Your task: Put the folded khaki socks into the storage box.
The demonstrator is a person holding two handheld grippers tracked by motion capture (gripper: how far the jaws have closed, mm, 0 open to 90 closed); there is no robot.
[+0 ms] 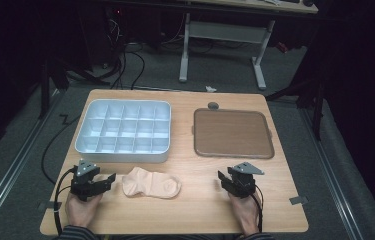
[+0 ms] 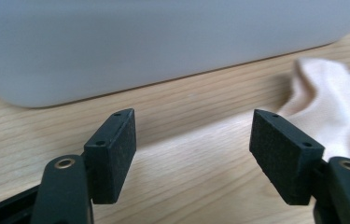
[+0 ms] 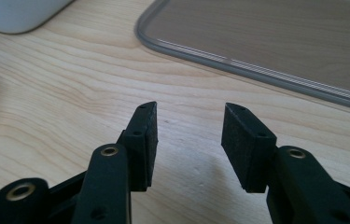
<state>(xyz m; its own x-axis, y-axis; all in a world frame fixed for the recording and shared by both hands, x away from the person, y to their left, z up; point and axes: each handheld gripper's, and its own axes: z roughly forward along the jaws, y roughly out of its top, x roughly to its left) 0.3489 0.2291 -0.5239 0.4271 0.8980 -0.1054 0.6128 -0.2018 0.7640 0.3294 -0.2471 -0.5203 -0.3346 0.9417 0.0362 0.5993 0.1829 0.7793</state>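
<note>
Roughly by size, largest first:

Table [image 1: 195, 210]: light wood, carrying everything; bare grain under both pairs of jaws in the two gripper views.

Compartment box [image 1: 123, 129]: white, divided into a grid of cells, lying ahead of the left gripper and slightly to its right; its pale side wall [image 2: 163, 42] blurred across the top of the left gripper view, close in front of the pads.

Brown tray [image 1: 233, 133]: flat, grey-rimmed, ahead of the right gripper; its near corner and rim [image 3: 256, 70] crossing the top of the right gripper view, well apart from the pads.

Sock [image 1: 151, 183]: pale peach, crumpled flat on the wood just to the right of the left gripper, between the two grippers and nearer the left one; its edge [image 2: 336, 102] seen beyond the right-hand pad of that gripper, outside the gap, untouched.

Left gripper [image 1: 106, 181]: held low at the near left edge, pointing right toward the sock; jaws wide apart, released, nothing between them but wood.

Right gripper [image 1: 224, 181]: held low at the near right edge, pointing toward the tray; jaws partly apart with a clear gap, grasping nothing.
</note>
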